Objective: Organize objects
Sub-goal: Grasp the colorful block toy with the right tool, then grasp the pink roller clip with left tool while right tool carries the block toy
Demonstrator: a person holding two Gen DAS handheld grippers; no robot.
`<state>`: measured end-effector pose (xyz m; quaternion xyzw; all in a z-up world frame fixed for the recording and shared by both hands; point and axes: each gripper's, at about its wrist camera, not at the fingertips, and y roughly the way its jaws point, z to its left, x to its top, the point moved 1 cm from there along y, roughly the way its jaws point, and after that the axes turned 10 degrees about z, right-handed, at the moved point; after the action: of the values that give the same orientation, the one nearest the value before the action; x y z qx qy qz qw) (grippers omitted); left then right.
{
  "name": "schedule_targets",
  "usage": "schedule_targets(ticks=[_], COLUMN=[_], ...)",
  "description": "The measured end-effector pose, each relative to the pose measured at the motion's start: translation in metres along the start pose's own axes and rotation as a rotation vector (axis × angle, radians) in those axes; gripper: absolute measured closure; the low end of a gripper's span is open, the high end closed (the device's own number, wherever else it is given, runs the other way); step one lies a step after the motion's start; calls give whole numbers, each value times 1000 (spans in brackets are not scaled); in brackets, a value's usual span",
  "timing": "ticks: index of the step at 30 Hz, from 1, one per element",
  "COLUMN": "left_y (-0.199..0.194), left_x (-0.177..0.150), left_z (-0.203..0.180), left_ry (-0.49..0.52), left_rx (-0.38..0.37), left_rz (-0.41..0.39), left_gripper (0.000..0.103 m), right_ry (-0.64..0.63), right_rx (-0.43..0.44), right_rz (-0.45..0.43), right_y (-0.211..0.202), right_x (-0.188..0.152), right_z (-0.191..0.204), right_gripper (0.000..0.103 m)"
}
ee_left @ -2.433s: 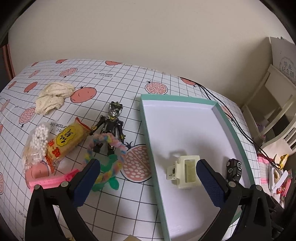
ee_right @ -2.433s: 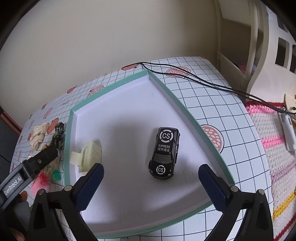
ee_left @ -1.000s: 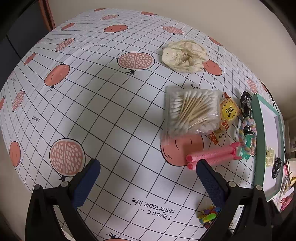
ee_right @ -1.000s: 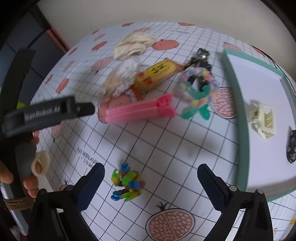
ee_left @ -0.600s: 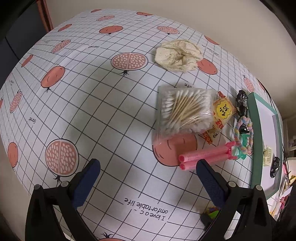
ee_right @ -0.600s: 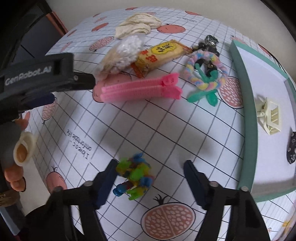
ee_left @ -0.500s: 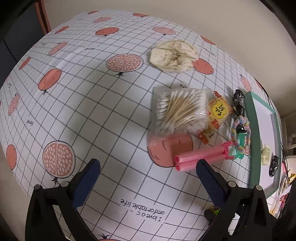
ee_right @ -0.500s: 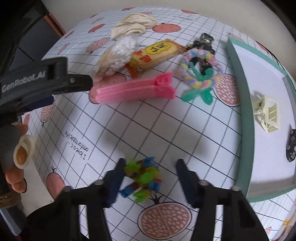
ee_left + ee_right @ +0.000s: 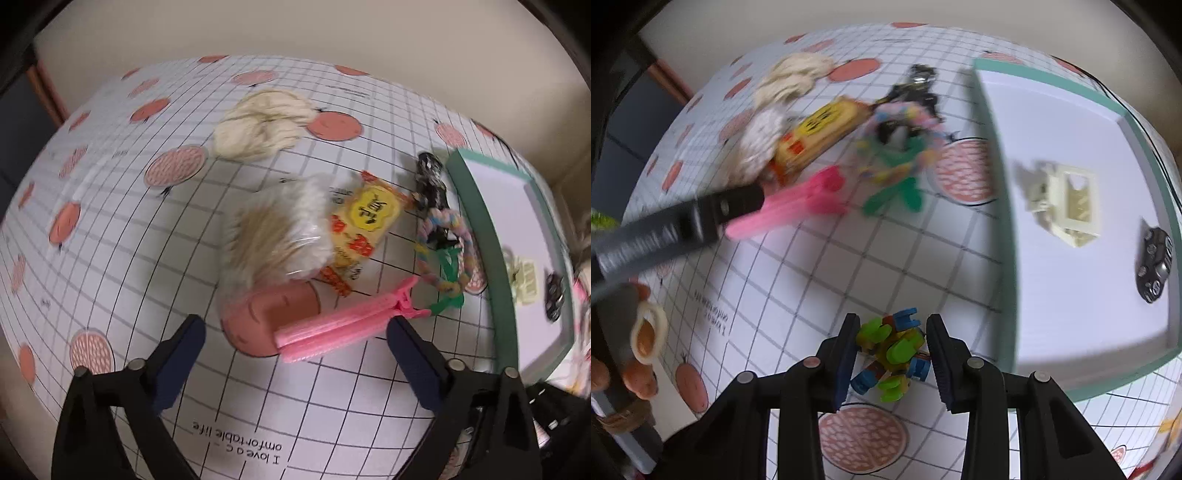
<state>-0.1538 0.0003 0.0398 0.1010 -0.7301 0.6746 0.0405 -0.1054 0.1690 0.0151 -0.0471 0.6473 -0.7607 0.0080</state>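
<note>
In the right wrist view my right gripper (image 9: 892, 326) is shut on a small green, blue and orange block toy (image 9: 894, 350) on the tablecloth, just left of the green-rimmed white tray (image 9: 1003, 192). In the tray lie a cream hair claw (image 9: 1069, 203) and a black toy car (image 9: 1154, 266). My left gripper (image 9: 295, 343) is open and holds nothing, hovering over the near end of a pink clip (image 9: 340, 330). Beyond the clip lie a bag of cotton swabs (image 9: 273, 236), a yellow snack packet (image 9: 365, 229), a pastel ring with green tails (image 9: 443, 254) and a black figure (image 9: 430, 181).
A cream cloth (image 9: 262, 125) lies far back on the pomegranate-print tablecloth. The tray rim (image 9: 476, 229) stands to the right. In the right wrist view the left gripper's body (image 9: 676, 225) crosses the left side above a person's hand (image 9: 635, 354). The near table edge is close.
The right gripper's fingers have come in from wide apart and shut on the block toy. The left gripper has moved nearer the pink clip, still open.
</note>
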Motion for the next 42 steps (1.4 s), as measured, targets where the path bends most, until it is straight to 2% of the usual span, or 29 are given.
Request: schedule_targets(ticks=[3, 6, 7, 10, 12, 14, 15, 17, 19, 27, 33, 42], left_y=[3, 6, 7, 8, 8, 14, 17, 22, 23, 18, 7, -25], left_x=[2, 3, 3, 5, 5, 4, 3, 1, 1, 1, -5, -5], left_z=[-16, -30, -33, -38, -40, -44, -44, -45, -45, -37, -33, -39], left_ry=[70, 137, 149, 165, 182, 200, 205, 221, 231, 208, 186, 126], left_rx=[39, 74, 71, 62, 55, 35, 24, 48, 76, 82, 67, -25], left_rz=[-16, -24, -25, -39, -41, -11, 11, 30, 30, 37, 49, 13], left_gripper=[8, 21, 22, 29, 30, 32, 36, 39, 46, 71, 75, 75], right_ry=[26, 39, 44, 55, 54, 53, 54, 56, 60, 62, 56, 68], right_rx=[12, 30, 33, 45, 47, 45, 45, 46, 47, 56, 70, 94], right_rz=[-9, -16, -19, -22, -20, -20, -20, -21, -23, -38, -86, -188], right_y=[-3, -5, -7, -7, -12, -12, -14, -8, -5, -4, -20, -49], right_x=[-2, -4, -1, -10, -10, -13, -6, 5, 10, 16, 10, 2], right_z=[-13, -17, -20, -17, -29, -30, -27, -16, -11, -4, -9, -27], right_gripper=[63, 63, 63, 63, 63, 63, 63, 63, 63, 63, 63, 63])
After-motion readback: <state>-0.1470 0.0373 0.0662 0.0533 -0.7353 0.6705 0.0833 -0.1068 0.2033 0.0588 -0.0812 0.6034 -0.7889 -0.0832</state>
